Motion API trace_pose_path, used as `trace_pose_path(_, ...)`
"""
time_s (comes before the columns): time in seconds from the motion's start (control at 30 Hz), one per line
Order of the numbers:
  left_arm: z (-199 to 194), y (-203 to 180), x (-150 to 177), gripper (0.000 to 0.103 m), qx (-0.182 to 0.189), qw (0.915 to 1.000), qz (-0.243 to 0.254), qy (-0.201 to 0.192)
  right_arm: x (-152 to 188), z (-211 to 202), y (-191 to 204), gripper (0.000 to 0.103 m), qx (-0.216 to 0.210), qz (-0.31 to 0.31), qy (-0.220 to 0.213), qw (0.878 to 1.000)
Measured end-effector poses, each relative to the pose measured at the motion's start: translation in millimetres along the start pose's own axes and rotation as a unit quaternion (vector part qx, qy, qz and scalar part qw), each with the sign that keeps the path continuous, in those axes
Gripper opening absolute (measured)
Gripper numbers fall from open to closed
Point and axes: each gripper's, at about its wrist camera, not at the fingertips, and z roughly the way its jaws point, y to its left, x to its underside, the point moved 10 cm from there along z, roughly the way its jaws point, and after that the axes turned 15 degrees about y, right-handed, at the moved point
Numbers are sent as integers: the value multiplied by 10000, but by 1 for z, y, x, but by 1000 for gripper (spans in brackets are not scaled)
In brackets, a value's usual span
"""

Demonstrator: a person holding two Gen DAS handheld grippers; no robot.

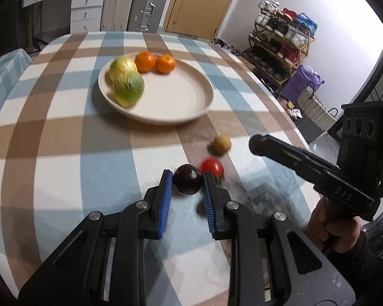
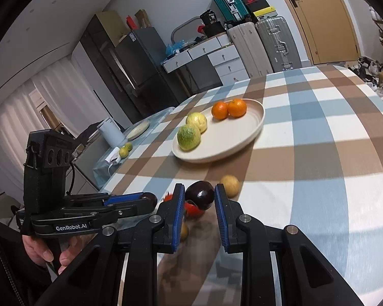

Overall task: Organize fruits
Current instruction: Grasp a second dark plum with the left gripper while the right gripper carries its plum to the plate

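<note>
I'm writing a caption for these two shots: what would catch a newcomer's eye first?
Most striking are the two dark plums, one pinched in the left gripper and one in the right gripper, low in each view. Beyond them, on the checked tablecloth, sits a cream plate holding two oranges and two yellow-green fruits. A red tomato and a small tan fruit lie loose between plate and grippers.

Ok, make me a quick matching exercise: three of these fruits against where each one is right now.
Things:
1. oranges
2. dark fruit
3. red tomato

Places:
a. loose on the tablecloth
b. on the plate
c. pinched in the left gripper

Pairs: 1-b, 2-c, 3-a.
</note>
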Motion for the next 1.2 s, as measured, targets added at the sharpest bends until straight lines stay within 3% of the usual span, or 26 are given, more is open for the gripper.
trace_pose_path(0.2,-6,17,-42,21,-29,9997,-99,-214,-27,14,-3,24,-115,-17,62,9999)
trace_pose_path(0.57,-2,38,-151,21,-59,9992,4,-398,-103,43,-23,24,-404,24,218,9989)
trace_pose_path(0.73,23,42,-183,21,15,9999,91,-84,-133,66,-28,24,-374,-92,341,9987)
trace_pose_path(0.83,37,50,-200,21,-281,9995,137,-68,-146,84,-33,24,-325,-157,500,9981)
trace_pose_path(1.2,86,55,-218,21,-80,9982,114,591,-157,129,-48,24,-242,-264,1008,9943)
